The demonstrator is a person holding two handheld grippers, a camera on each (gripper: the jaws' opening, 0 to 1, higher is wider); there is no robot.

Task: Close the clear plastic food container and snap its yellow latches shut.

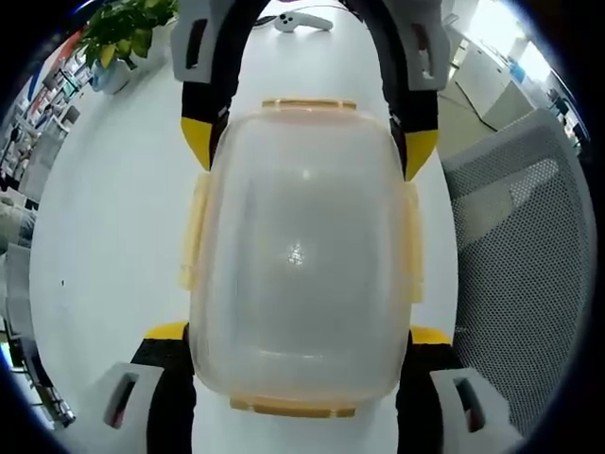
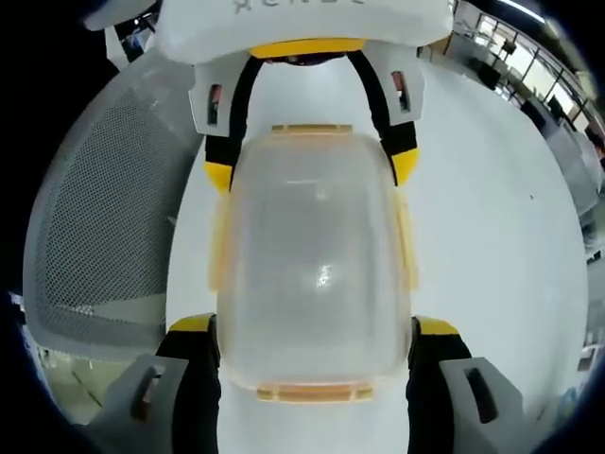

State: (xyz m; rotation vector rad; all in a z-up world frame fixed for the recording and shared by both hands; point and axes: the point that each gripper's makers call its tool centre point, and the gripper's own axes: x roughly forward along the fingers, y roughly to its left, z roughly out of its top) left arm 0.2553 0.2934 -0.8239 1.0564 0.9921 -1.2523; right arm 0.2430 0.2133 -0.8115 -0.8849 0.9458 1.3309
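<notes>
A clear plastic food container [image 1: 298, 246] with its lid on lies on a white table, seen from above. Yellow latches run along its long sides [image 1: 194, 227] and its two ends [image 1: 309, 104]; whether they are snapped down I cannot tell. My left gripper [image 1: 298, 333] holds the near end of the container, one yellow-tipped jaw pressed to each side. My right gripper [image 1: 309, 147] grips the opposite end in the same way. In the right gripper view, the container [image 2: 317, 265] sits between my right gripper [image 2: 315, 326] and my left gripper [image 2: 312, 170].
The white table [image 1: 113, 208] spreads around the container. A grey mesh office chair [image 1: 525, 246] stands at the table's edge. A potted plant [image 1: 118, 43] and a white controller [image 1: 302, 19] are at the far end.
</notes>
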